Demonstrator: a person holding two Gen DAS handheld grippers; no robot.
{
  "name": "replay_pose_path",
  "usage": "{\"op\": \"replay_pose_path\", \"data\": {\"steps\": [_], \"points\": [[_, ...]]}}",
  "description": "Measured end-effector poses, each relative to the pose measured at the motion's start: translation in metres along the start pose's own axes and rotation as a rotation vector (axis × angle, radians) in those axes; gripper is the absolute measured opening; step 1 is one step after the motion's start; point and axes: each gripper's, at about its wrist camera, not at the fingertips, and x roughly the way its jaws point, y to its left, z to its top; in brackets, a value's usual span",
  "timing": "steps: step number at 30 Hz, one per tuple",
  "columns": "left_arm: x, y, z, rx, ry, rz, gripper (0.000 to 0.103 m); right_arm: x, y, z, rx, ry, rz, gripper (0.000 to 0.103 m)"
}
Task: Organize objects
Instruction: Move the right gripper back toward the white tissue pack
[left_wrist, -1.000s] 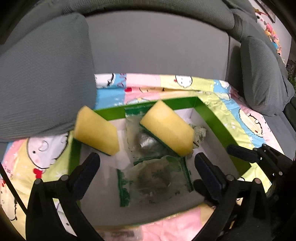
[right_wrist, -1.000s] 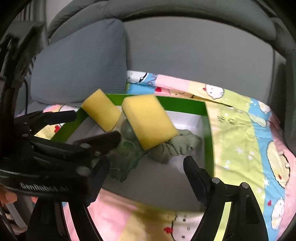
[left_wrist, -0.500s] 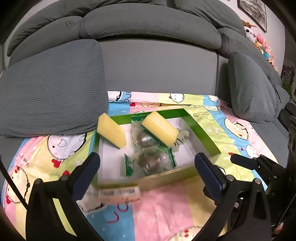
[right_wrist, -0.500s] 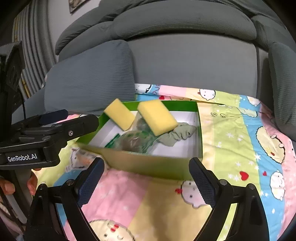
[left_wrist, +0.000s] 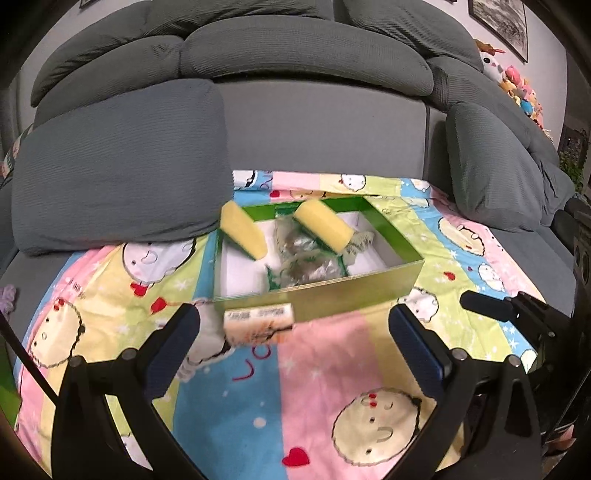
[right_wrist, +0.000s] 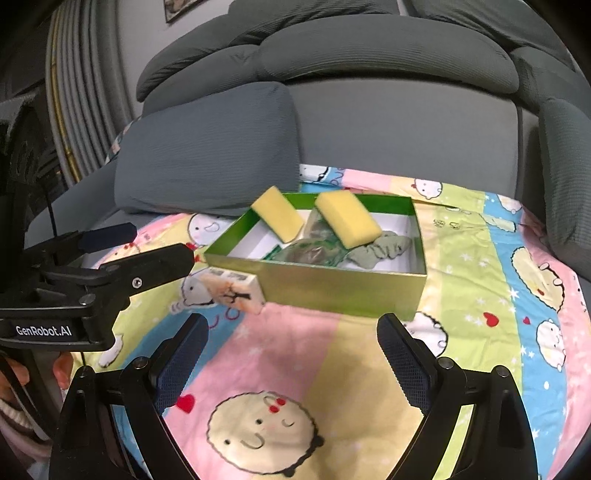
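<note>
The green box sits on the cartoon blanket, holding 2 yellow sponges, plastic packets and a grey cloth. A small packet lies against the box's near wall. The left gripper and right gripper hang before the box, jaws spread wide and empty, the right's having just been opening.

The left gripper points downward with jaws spread wide and nothing between them. The right gripper matches this pose, jaws apart and empty. Fingertips of the hand show behind the left gripper.
</note>
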Motion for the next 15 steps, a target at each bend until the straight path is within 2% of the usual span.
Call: {"op": "replay_pose_path", "data": {"steps": [4,15], "points": [[0.002,0.020,-0.021,-0.039,0.051,0.011,0.102,0.003,0.011,-0.008,-0.032,0.019,0.000,0.093],[0.030,0.090,-0.074,-0.244,0.196,0.047,0.102,0.035,0.040,-0.035,-0.110,0.121,0.040,0.093]]}}
